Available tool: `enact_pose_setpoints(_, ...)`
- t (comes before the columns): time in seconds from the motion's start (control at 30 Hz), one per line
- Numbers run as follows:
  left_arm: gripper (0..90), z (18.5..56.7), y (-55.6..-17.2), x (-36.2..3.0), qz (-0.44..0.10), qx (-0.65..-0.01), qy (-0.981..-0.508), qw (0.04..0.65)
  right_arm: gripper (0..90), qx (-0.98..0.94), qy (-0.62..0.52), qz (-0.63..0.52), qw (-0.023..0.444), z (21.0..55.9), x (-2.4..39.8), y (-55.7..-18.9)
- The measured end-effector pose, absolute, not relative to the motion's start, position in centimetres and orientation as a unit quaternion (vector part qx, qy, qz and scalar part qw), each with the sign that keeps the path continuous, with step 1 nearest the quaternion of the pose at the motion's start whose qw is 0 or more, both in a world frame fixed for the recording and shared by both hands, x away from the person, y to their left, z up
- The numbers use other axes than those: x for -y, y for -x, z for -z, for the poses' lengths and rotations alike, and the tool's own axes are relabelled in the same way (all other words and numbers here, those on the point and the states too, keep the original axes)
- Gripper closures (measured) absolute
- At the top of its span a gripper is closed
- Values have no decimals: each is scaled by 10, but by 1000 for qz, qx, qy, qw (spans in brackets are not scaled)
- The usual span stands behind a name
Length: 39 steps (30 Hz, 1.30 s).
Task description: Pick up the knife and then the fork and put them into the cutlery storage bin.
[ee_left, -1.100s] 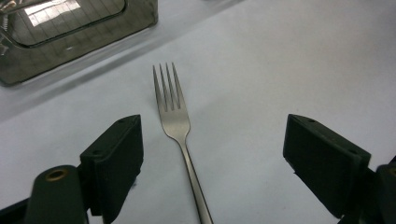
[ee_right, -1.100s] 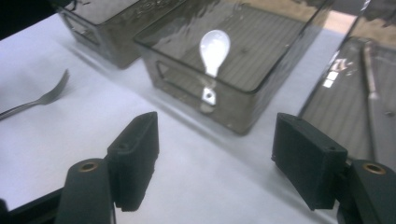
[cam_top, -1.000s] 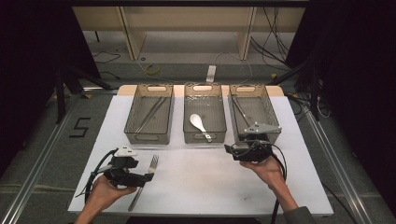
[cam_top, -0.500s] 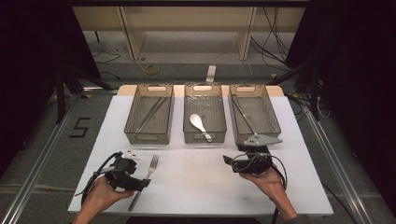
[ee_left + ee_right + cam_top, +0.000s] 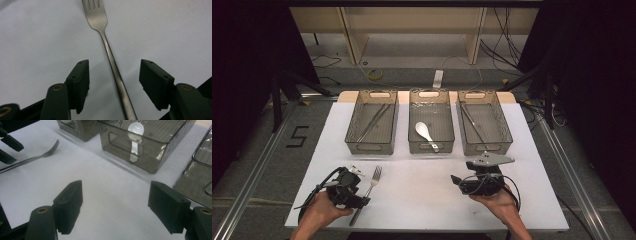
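Fork (image 5: 368, 192) is lying flat on the white table mat (image 5: 422, 200), near the front left corner, well apart from the three trays.

Left gripper (image 5: 360, 201) is being held low over the fork's handle end. In the left gripper view, the handle (image 5: 117, 77) is being straddled by the two jaws: a clear gap is showing on each side, so the pads are not yet pressing. Jaws have just been closing, with the fork between them. State: part-closed, nothing grasped yet.

Key relation: the fork's long axis is running straight out ahead of the left gripper, tines (image 5: 93, 5) pointing away toward the trays, handle passing slightly off-centre, nearer the left pad (image 5: 80, 82) in that view. The closing line is crossing the handle almost square, so a pinch across the narrow shaft is being set up.

Right gripper (image 5: 457, 181) is being held well to the right, jaws wide apart and empty over bare mat; the fork is far off at its left edge (image 5: 30, 158).

Nearer hand: left, clearly. Middle tray (image 5: 412, 142) is holding a white spoon (image 5: 424, 132).
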State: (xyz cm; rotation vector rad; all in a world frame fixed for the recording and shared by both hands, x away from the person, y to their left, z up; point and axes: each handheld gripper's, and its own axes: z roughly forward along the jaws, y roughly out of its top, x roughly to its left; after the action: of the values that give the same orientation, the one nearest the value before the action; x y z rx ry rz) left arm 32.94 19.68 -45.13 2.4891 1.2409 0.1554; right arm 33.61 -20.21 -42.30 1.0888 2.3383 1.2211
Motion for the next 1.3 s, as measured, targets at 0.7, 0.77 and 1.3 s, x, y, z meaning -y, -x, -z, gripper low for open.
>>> enact_pose_setpoints(0.7,541,461,-330,-195,-41,-433,-890,135,285,-815,-372,-422,138,426,202,-327)
enact_pose_setpoints(0.77,549,462,-330,-196,-40,-433,-890,136,285,-815,-371,-422,139,426,202,-327)
enact_pose_setpoints(1.3,654,464,-331,-187,-43,-415,-901,116,288,-821,-366,-416,136,427,200,-326)
